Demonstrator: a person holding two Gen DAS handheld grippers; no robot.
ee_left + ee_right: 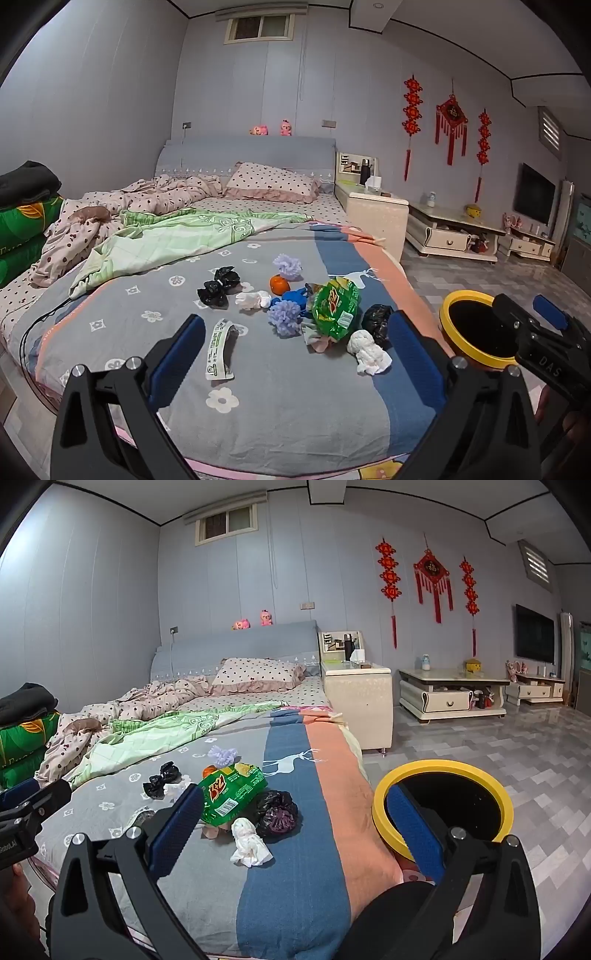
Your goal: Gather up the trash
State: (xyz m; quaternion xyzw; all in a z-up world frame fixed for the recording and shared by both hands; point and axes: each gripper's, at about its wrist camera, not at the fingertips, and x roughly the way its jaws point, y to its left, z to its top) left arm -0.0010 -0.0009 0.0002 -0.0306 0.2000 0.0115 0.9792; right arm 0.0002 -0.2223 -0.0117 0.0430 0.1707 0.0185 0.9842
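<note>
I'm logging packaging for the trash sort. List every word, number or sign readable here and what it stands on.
"3+2": green crinkled plastic snack bag on the bed; its barcode label is too small to read.
"DAS": black body of the right gripper, seen from the left wrist.
White paper wrapper strip: print too blurred to read.
Red diamond wall hanging: gold character, not legible.

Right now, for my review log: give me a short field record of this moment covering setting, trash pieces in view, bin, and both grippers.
setting: bed with grey flowered blanket, bedroom
trash on bed: green snack bag, white crumpled tissue, black plastic bag, flat white wrapper, two purple pompoms, more black plastic bits
other item: small orange fruit
bin: yellow-rimmed bin on the floor beside the bed, black inside
left gripper: open, empty, over the bed
right gripper: open, empty, between trash and bin
</note>
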